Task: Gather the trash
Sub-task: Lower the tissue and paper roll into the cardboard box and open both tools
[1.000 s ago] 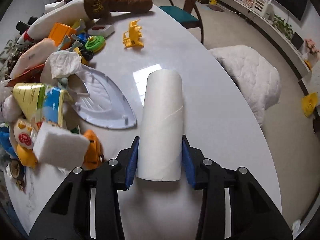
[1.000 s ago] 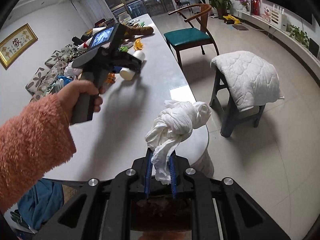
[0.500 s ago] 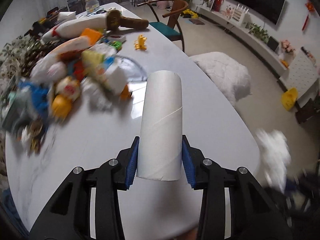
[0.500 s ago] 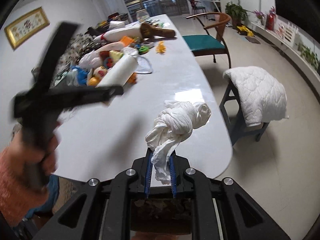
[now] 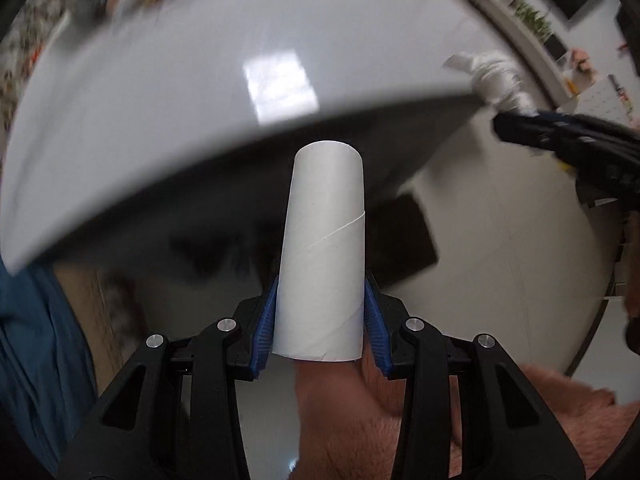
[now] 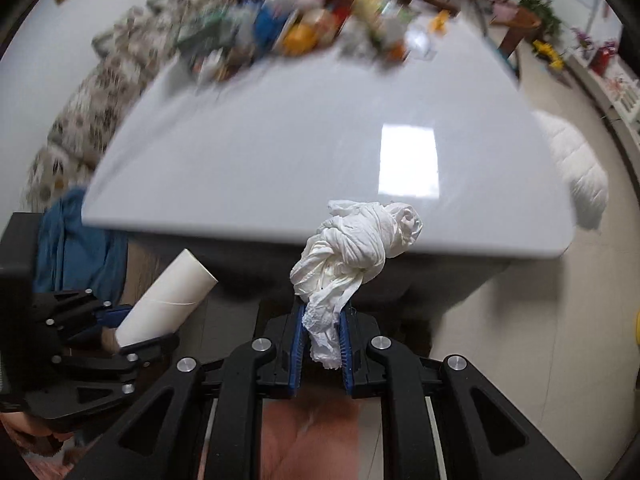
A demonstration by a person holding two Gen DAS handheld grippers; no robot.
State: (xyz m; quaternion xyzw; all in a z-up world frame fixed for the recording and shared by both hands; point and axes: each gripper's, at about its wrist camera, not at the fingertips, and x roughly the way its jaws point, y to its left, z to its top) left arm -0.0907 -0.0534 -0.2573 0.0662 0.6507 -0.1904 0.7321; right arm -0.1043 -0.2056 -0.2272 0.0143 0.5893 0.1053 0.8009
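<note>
My left gripper [image 5: 320, 320] is shut on a white cardboard tube [image 5: 324, 256], which stands straight out between the blue pads. It points down past the near edge of the white table [image 5: 160, 92], over the dark space below. My right gripper [image 6: 323, 336] is shut on a crumpled white tissue wad [image 6: 356, 240], also held off the table's near edge. In the right wrist view the left gripper [image 6: 120, 328] with the tube [image 6: 168, 300] sits at lower left. In the left wrist view the right gripper [image 5: 516, 124] and its tissue [image 5: 496, 76] appear blurred at upper right.
A blurred heap of toys and packets [image 6: 304, 28] covers the far end of the table [image 6: 280, 152]. A patterned sofa [image 6: 88, 100] lies to the left, blue cloth [image 6: 76, 240] hangs near the table corner, and a white quilted stool [image 6: 576, 168] stands on the tiled floor at right.
Both grippers have pulled back from over the table to beyond its near edge and tilted downward, each still holding its item. The pile of clutter has receded to the far end of the views.
</note>
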